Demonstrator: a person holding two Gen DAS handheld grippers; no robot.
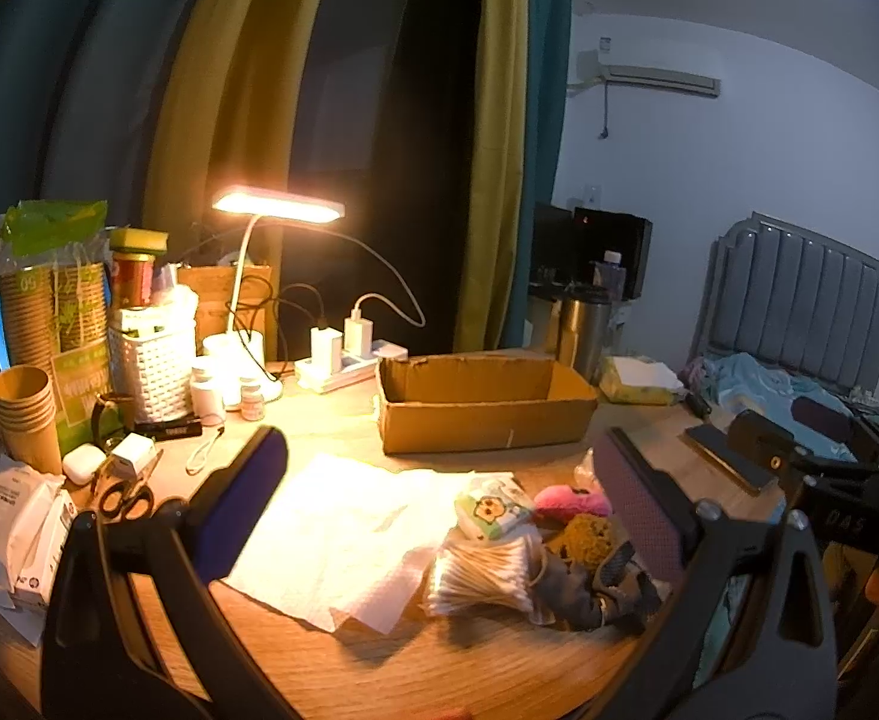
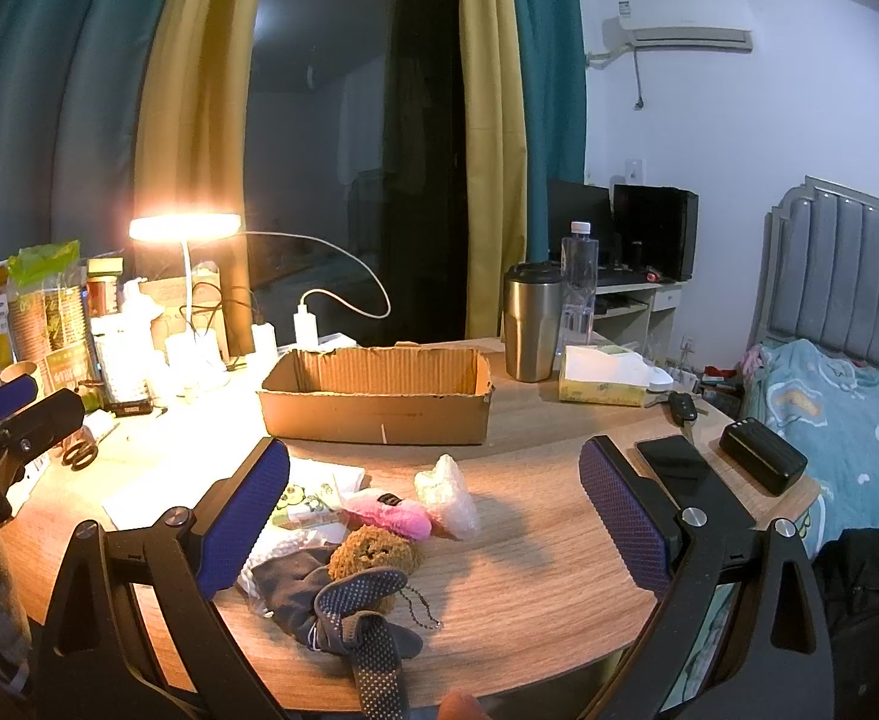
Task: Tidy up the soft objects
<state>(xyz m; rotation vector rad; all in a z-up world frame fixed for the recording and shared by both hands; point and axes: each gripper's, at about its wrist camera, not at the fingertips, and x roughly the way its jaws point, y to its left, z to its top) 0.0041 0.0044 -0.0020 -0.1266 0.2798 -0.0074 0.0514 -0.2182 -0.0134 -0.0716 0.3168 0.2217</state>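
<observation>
An open cardboard box (image 1: 481, 405) (image 2: 379, 399) stands mid-table. In front of it lies a heap of soft things: a pink plush (image 1: 571, 503) (image 2: 388, 515), a brown fuzzy ball (image 1: 586, 537) (image 2: 373, 549), grey dotted socks (image 1: 601, 591) (image 2: 349, 612), a cartoon tissue pack (image 1: 490, 513) (image 2: 304, 507), a bag of cotton swabs (image 1: 481, 579) and a crumpled plastic wrap (image 2: 445, 495). My left gripper (image 1: 439, 498) is open and empty above white paper towels (image 1: 343, 534). My right gripper (image 2: 433, 516) is open and empty, hovering over the heap.
A lit desk lamp (image 1: 277, 207), power strip with chargers (image 1: 349, 354), paper cups (image 1: 22, 414), white basket (image 1: 151, 363) and scissors (image 1: 124, 495) crowd the left. A steel tumbler (image 2: 529, 321), bottle (image 2: 580, 294), tissue box (image 2: 604, 375), phone (image 2: 676, 465) and black case (image 2: 763, 462) sit right.
</observation>
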